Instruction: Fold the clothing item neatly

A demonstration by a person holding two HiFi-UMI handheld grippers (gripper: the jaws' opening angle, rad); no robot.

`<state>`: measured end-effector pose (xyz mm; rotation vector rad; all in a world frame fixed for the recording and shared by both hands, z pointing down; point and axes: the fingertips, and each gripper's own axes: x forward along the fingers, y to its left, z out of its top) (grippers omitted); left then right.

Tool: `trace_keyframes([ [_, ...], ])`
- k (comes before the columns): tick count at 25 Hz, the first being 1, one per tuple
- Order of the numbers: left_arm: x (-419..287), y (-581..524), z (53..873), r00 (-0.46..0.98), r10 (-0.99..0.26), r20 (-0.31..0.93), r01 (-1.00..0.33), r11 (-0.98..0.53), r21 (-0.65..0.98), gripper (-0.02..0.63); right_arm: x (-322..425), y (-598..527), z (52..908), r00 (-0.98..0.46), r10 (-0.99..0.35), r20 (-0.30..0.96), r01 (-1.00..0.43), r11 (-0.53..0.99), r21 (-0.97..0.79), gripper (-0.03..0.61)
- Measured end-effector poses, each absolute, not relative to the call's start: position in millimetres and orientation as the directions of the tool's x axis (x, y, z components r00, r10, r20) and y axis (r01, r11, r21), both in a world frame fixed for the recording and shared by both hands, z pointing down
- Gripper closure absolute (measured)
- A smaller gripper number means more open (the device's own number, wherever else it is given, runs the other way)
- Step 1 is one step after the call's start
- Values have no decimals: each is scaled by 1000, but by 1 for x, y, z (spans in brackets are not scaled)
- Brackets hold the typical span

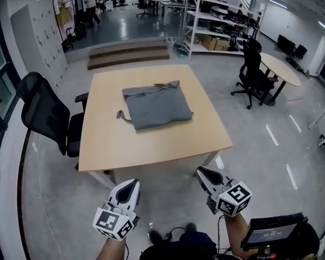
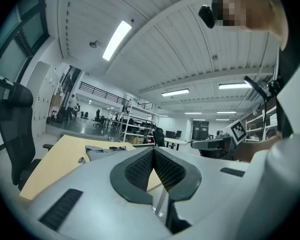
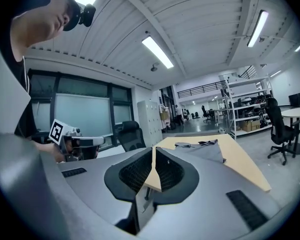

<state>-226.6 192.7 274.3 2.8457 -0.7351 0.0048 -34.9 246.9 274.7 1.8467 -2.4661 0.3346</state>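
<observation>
Plainly, the wooden table (image 1: 151, 145) carries the grey garment (image 1: 157, 106) on its far half, about midway between the left and right edges. It lies as a rough square with a loose tab poking out at its left side. It looks soft, light and limp, so pinching a corner or hem should serve best. The left gripper (image 1: 131, 184) and right gripper (image 1: 202, 171) hang short of the near edge, jaws together, holding nothing

A garment (image 1: 156, 106) is laid on the table (image 1: 151, 145), towards its far side. An office chair (image 1: 46, 115) is placed left of the table, steps (image 1: 127, 54) are set behind it, and a round table (image 1: 281, 69) is set to its far right.
</observation>
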Motion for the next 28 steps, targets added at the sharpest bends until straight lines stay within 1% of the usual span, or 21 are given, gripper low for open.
trace_keyframes([
  [5,-221,219,266,873,-484,52,-485,-856,177,614,-34,265,271,-310,-941,133,-947,293,-132,552],
  [9,-200,244,258,867,-496,54,-497,-850,176,614,-29,290,261,-351,-926,140,-936,345,-63,552],
  [14,-157,284,255,867,-496,47,-495,-847,194,614,2,324,269,-362,-923,129,-931,352,-91,552],
  [18,-137,309,257,854,-517,61,-518,-836,181,614,25,343,277,-383,-916,117,-922,372,-110,552],
  [22,-132,325,253,842,-533,83,-539,-824,175,614,36,352,277,-378,-919,117,-922,361,-140,552],
  [24,-133,330,249,839,-536,93,-544,-826,147,614,35,356,274,-379,-919,106,-920,363,-145,554],
  [28,-142,324,231,836,-546,52,-549,-829,111,614,19,355,256,-401,-911,99,-916,397,-53,563],
])
